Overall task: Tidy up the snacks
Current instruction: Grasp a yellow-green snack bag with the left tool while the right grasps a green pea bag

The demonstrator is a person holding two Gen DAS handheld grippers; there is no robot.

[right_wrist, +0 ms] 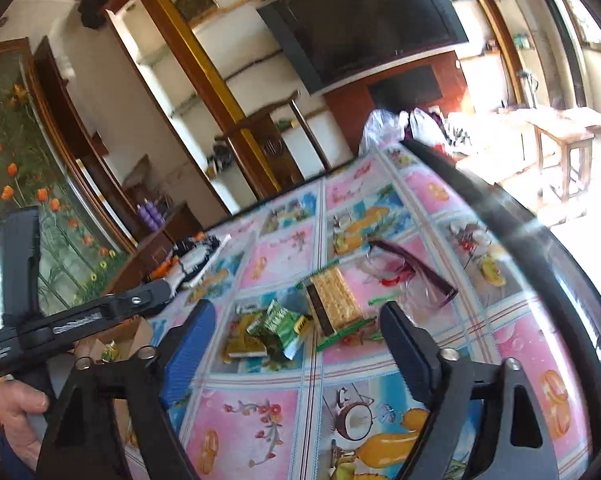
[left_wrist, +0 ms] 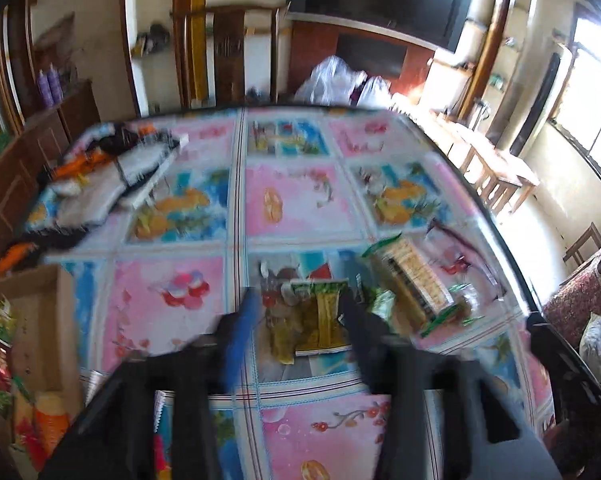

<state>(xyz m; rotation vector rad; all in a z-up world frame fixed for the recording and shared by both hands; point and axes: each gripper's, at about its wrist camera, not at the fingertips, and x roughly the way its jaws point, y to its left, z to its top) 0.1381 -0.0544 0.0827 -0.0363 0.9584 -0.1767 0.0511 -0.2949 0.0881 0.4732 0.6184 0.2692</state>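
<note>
**Left tool astride a snack packet; right tool wide and empty**

Your left tool [left_wrist: 299,300] sits closest to its own camera, angled down at the table [left_wrist: 296,208], which carries a cloth of pink and blue picture squares. Its two fingers, one blue and one black, stand either side of a yellow and green snack packet [left_wrist: 320,320] lying flat on the cloth. The picture is smeared by motion. You have the packet in the gap, but I cannot tell whether the pads press on it.

Just right of that packet lies a long cracker packet [left_wrist: 412,284] with green ends, and small green sachets [left_wrist: 382,302] lie between the two. A cardboard box [left_wrist: 40,292] stands at the table's left edge, with red, green and orange snack packs [left_wrist: 4,360] inside it. Folded cloths [left_wrist: 100,176] lie at the far left of the table.

Your right tool [right_wrist: 298,308] is spread wide and grips nothing. The snack pile lies on the table ahead of its tips, with the cracker packet at the far side and the sachets nearer. A pair of dark-framed spectacles [right_wrist: 412,268] rests just right of the crackers. At the left of this view a hand [right_wrist: 16,416] holds the body of your left tool.
</note>
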